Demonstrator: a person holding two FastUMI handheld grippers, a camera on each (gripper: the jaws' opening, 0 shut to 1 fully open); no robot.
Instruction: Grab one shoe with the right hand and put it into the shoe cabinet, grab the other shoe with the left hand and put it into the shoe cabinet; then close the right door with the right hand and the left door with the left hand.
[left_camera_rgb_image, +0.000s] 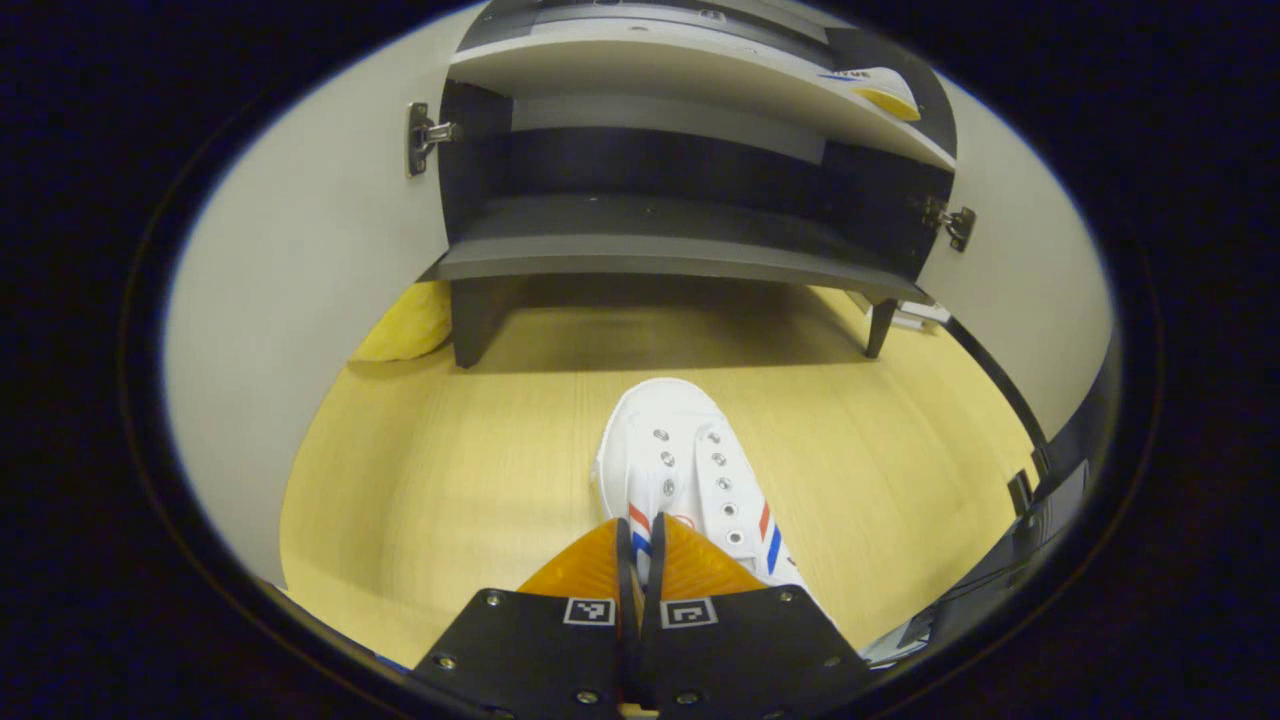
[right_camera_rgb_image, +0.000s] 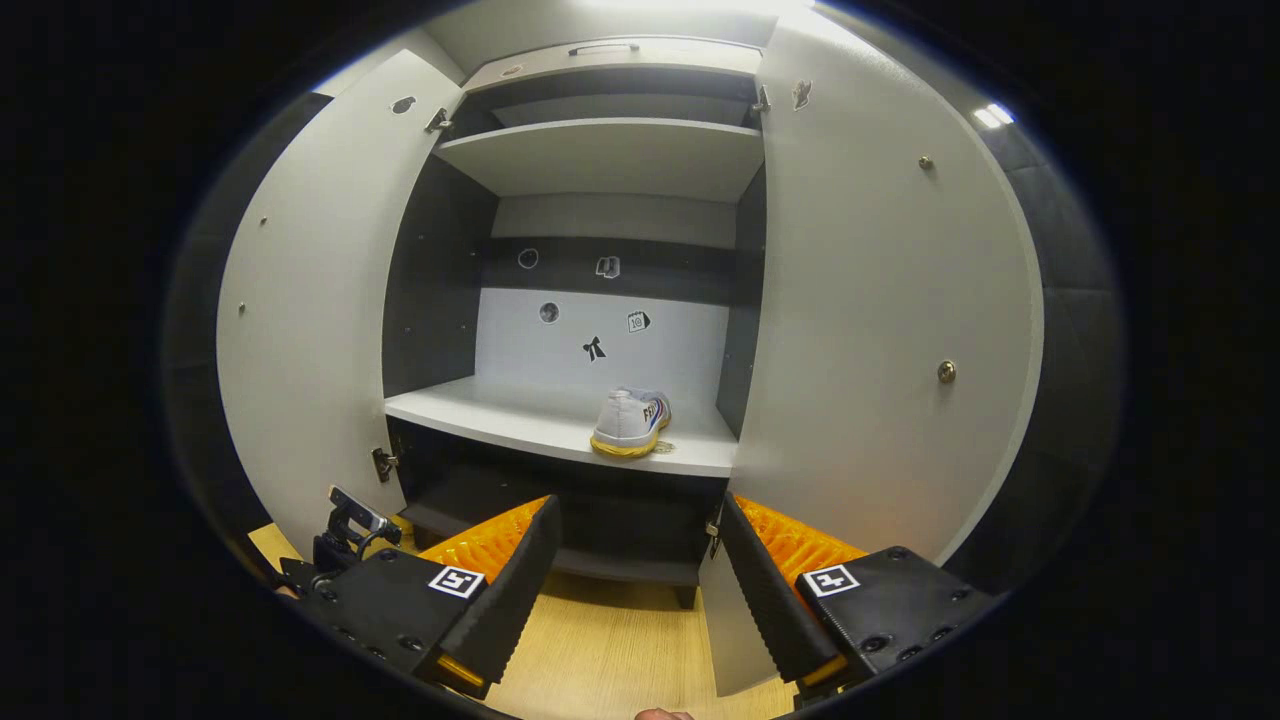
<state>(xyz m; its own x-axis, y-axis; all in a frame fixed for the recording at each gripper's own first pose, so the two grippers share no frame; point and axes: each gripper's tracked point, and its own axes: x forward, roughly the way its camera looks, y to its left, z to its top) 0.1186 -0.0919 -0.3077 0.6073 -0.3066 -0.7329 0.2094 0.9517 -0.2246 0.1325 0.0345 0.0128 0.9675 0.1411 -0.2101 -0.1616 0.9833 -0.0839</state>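
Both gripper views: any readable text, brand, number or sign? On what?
Nothing reads for certain.
Shoe on the shelf: side lettering, blurred.
Calendar-like sticker on the cabinet's back wall: digits too small to be sure.
Other stickers: pictures, no words.
Shoe on the floor: stripes, no legible text.

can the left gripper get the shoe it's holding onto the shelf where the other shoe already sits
Probably yes. Both doors stand open, and the shelf has bare space left of the stored shoe. The left gripper has its jaws shut on the white shoe, low over the floor, so it must lift.
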